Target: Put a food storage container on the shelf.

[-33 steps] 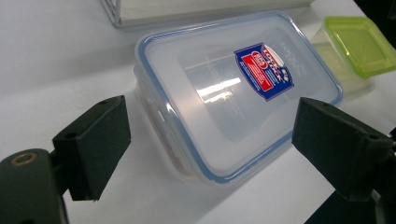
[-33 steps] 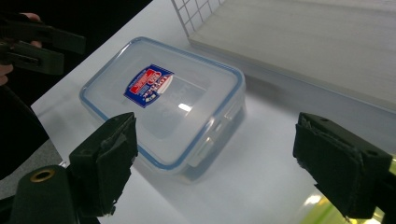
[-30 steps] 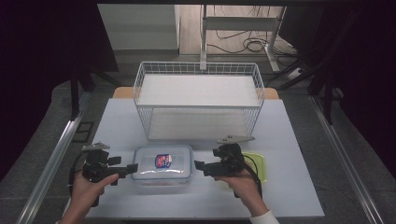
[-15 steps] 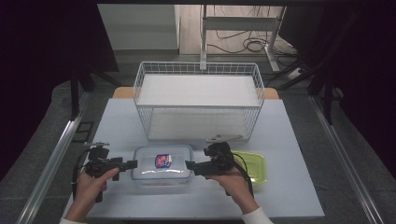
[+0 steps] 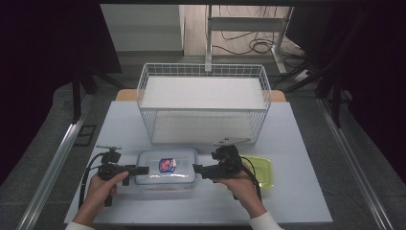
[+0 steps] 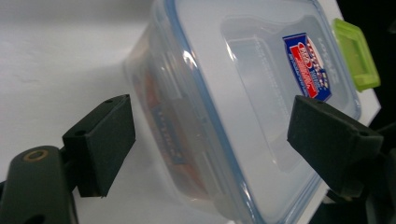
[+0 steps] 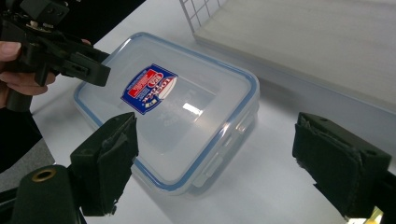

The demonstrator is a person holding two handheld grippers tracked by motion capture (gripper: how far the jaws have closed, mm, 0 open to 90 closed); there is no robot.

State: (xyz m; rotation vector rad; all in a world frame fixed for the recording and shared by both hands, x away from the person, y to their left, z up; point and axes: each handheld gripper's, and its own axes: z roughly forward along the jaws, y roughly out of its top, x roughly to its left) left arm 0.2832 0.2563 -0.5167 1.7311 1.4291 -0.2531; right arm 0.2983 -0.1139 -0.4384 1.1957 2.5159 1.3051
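1. Two grippers flank one box (image 5: 166, 167) that sits on the table (image 5: 306, 201) near the person's edge, in front of the wire basket (image 5: 204, 103).
2. Lid state: the clear lid with its blue rim and red-and-blue label (image 7: 149, 88) lies flat on the box, and the side latch seen in the right gripper view appears folded down. I judge the box closed, though the far latches are hard to make out.
3. Left gripper (image 5: 141, 169) is at the box's left end. In the left gripper view its jaws are spread wide, one to each side of the box end, neither pressing on it: released, holding nothing.
4. Right gripper (image 5: 196, 169) is at the box's right end. In the right gripper view its jaws are also parted, one beside the near corner of the lid and one off over bare table: released, not yet grasping.
5. A green lid (image 5: 258, 171) lies flat on the table to the right of the box, behind the right hand (image 5: 239, 184), apart from the box.
6. Progress, as I judge it: the approach is done and both tools are lined up on the box ends, but no grip is made and the box rests on the table.
7. Left to do: close on the box or its latches, then lift it, likely toward the basket, which holds nothing but its pale liner.
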